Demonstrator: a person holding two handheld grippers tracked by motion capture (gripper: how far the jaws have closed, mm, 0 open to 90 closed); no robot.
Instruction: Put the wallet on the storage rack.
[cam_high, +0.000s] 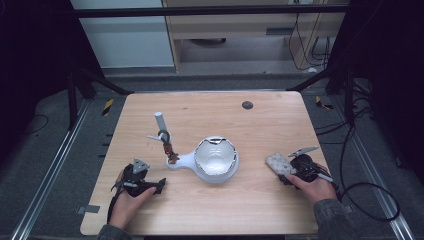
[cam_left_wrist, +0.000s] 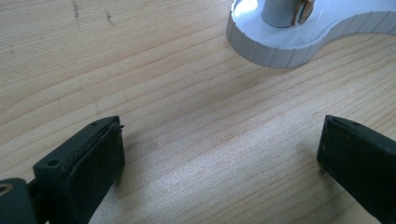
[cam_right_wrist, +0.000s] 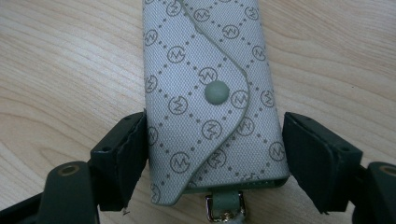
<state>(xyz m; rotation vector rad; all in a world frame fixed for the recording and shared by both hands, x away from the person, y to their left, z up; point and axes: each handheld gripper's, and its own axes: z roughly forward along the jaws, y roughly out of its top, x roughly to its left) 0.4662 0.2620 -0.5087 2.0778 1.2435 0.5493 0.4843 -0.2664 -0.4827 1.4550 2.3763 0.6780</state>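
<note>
A small grey-green key pouch (cam_right_wrist: 210, 93), patterned with diamonds and round monograms and fastened by a flap with a snap button, lies flat on the wooden table (cam_high: 260, 200) near its right edge. In the right gripper view it sits lengthwise between the two black jaws, with a metal clasp at its near end. The left jaw pad touches or almost touches the pouch's side; the right one stands a little clear of the other side. So the right gripper (cam_right_wrist: 212, 154) straddles the pouch, its jaws spread slightly wider than the pouch, with no grip made.

In the high view, a person's right hand (cam_high: 315, 187) holds that gripper low over the table, with the pouch (cam_high: 279, 162) just ahead of it. Toward the middle of the table stands a white stand (cam_high: 187, 161) with a white bowl (cam_high: 216, 157) at one end and an upright post (cam_high: 161, 122) at the other, small hooks along the post. The pouch lies apart from the bowl, to its right.

The left gripper (cam_left_wrist: 219, 154) rests near the front left, wide open over bare wood and holding nothing, with the ribbed white edge of the stand (cam_left_wrist: 280, 51) ahead of it.

I judge this to be the grasping step: the jaws are lined up but not closed. The next move calls for squeezing squarely on the pouch's long sides, firmly enough that the smooth fabric does not slip when lifted.
</note>
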